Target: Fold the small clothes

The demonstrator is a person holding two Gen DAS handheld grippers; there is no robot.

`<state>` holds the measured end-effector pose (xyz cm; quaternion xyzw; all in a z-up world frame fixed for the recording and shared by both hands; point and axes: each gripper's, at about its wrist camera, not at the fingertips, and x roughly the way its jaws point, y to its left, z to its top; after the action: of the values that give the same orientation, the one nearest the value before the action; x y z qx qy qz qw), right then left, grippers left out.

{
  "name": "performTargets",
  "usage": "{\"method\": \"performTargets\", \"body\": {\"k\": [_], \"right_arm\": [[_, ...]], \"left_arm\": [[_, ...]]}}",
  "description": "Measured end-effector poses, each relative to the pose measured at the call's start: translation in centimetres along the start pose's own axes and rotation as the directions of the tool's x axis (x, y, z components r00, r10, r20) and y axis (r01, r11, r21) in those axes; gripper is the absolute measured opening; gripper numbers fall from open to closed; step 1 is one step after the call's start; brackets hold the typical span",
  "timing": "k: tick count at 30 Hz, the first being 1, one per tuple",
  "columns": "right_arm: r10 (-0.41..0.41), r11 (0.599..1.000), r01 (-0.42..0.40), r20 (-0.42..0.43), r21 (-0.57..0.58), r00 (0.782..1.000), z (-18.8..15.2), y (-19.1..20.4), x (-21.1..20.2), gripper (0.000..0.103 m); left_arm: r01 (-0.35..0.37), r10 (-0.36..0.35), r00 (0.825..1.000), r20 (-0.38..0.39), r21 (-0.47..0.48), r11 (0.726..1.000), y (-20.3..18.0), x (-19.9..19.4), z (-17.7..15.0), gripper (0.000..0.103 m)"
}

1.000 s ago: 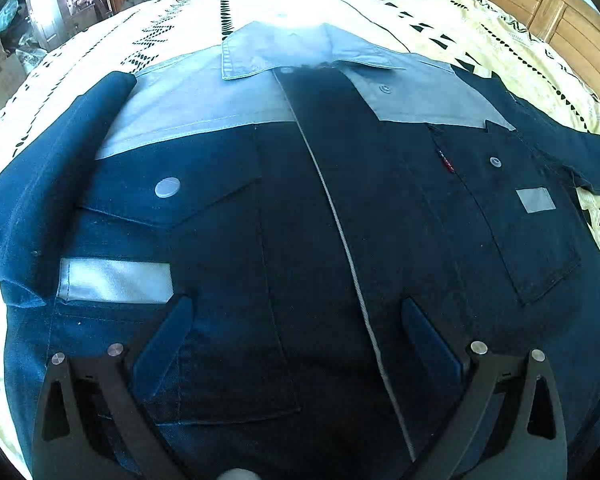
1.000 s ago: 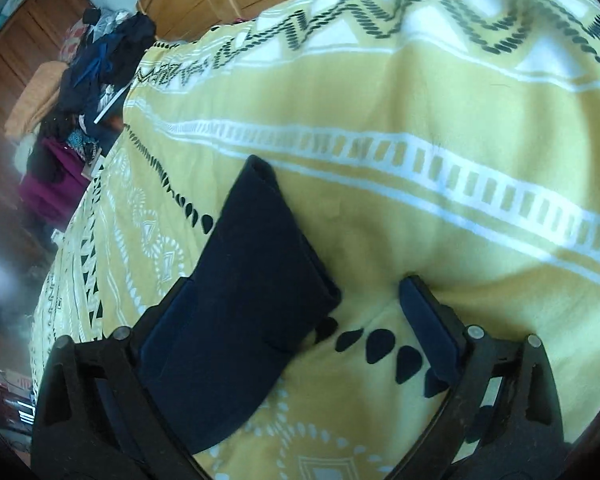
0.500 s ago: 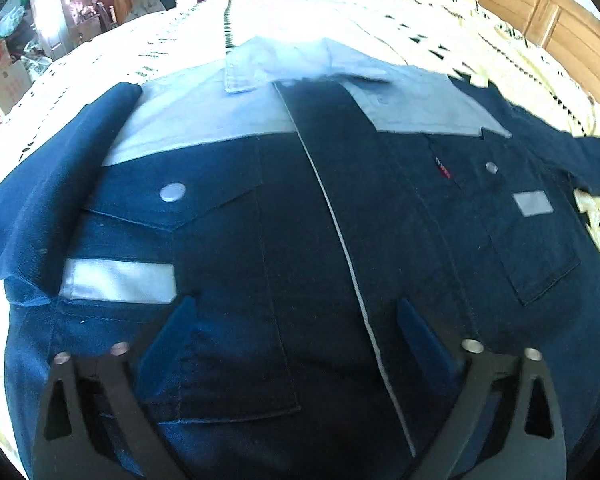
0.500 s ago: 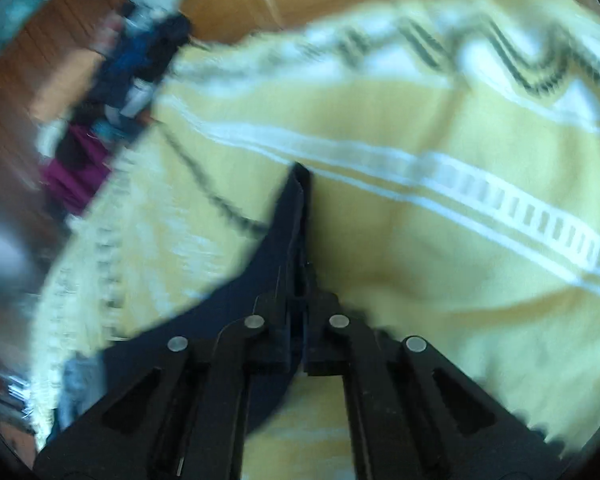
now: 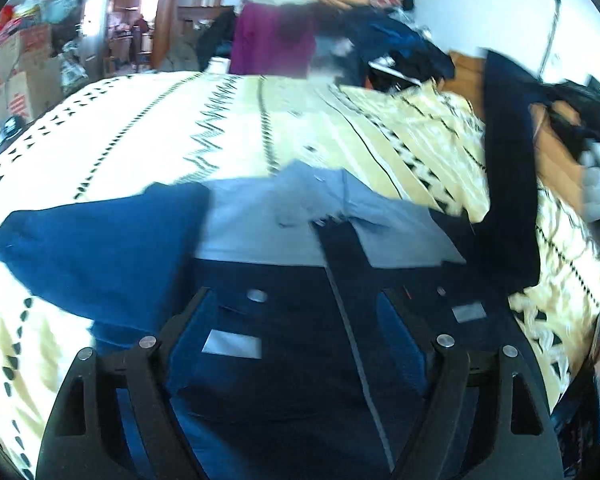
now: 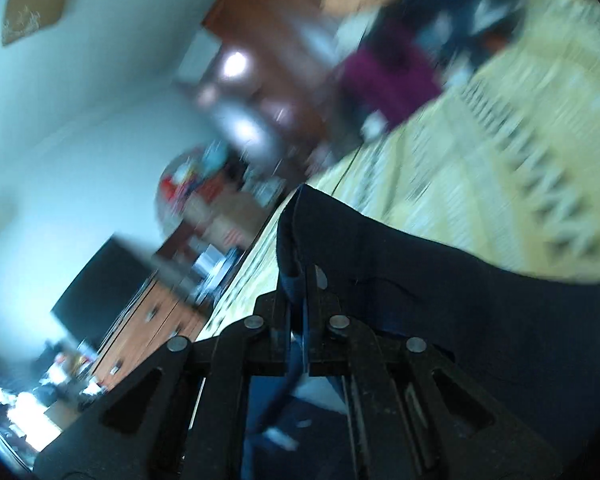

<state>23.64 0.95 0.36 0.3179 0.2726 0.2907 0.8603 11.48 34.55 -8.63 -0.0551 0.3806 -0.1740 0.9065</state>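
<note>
Left gripper [image 5: 300,316]: jaws spread wide over the shirt [image 5: 300,360], which lies buttoned-side up at lower centre on the yellow patterned bedspread [image 5: 160,128]. Right gripper [image 6: 299,284]: clamped on the dark sleeve [image 6: 420,280], lifted, frame centre.

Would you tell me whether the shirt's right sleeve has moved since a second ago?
Yes. The right gripper has lifted the sleeve up off the yellow bedspread.

Shirt [image 5: 292,320] flat on the bedspread [image 5: 140,136] (clothes pile [image 5: 340,36] behind).
</note>
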Motion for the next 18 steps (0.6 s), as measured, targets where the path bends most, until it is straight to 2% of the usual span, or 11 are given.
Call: {"method": "performTargets", "body": {"k": [2, 4, 5, 6, 7, 11, 13, 14, 15, 17, 18], "right_arm": [[0.016, 1.0, -0.016, -0.109, 0.001, 0.994, -3.2, 0.2, 6.2, 0.008], [0.0, 1.0, 0.003, -0.234, 0.01, 0.972, -7.0, -0.1, 11.3, 0.02], [-0.041, 0.999, 0.04, -0.266, -0.01, 0.963, -8.3, -0.3, 12.7, 0.03], [-0.099, 0.995, 0.092, -0.29, -0.038, 0.952, -10.0, -0.4, 13.5, 0.033], [-0.111, 0.994, 0.103, -0.301, -0.043, 0.947, -11.1, -0.5, 13.5, 0.033], [-0.105, 0.994, 0.104, -0.265, -0.016, 0.959, -13.2, -1.7, 8.1, 0.039], [-0.145, 0.989, 0.139, -0.214, -0.043, 0.966, -13.6, -2.6, 3.3, 0.042], [-0.186, 0.982, 0.181, -0.185, -0.047, 0.965, -13.7, -3.3, 0.9, 0.048], [-0.235, 0.972, 0.231, -0.157, -0.043, 0.959, -13.8, -4.1, -1.3, 0.053], [-0.342, 0.939, 0.343, -0.104, -0.017, 0.934, -13.7, -6.3, -6.0, 0.056], [-0.407, 0.912, 0.409, -0.079, 0.006, 0.91, -13.7, -8.0, -8.7, 0.056]], "left_arm": [[-0.023, 0.023, 1.0, 0.001, -0.02, 1.0, 1.9, -0.7, 0.1, 0.084], [-0.044, 0.044, 0.999, -0.008, -0.041, 0.998, 3.6, -1.2, -0.3, 0.084], [-0.055, 0.054, 0.998, -0.015, -0.049, 0.997, 4.4, -1.3, -0.5, 0.084], [-0.065, 0.064, 0.998, -0.024, -0.056, 0.996, 5.1, -1.2, -0.7, 0.084], [-0.072, 0.07, 0.997, -0.037, -0.068, 0.995, 5.8, -1.1, -0.8, 0.084], [-0.059, 0.055, 0.998, -0.043, -0.104, 0.993, 7.0, -0.8, -1.2, 0.085], [-0.042, 0.037, 0.998, -0.044, -0.107, 0.993, 6.9, -0.4, -1.3, 0.085], [-0.028, 0.024, 0.999, -0.044, -0.107, 0.994, 6.6, -0.2, -1.4, 0.085], [-0.017, 0.012, 0.999, -0.044, -0.103, 0.995, 6.6, 0.1, -1.3, 0.085], [0.005, -0.009, 0.999, -0.048, -0.084, 0.996, 5.9, 0.7, -0.9, 0.085], [0.023, -0.027, 0.998, -0.049, -0.074, 0.997, 5.5, 1.2, -0.5, 0.085]]}}
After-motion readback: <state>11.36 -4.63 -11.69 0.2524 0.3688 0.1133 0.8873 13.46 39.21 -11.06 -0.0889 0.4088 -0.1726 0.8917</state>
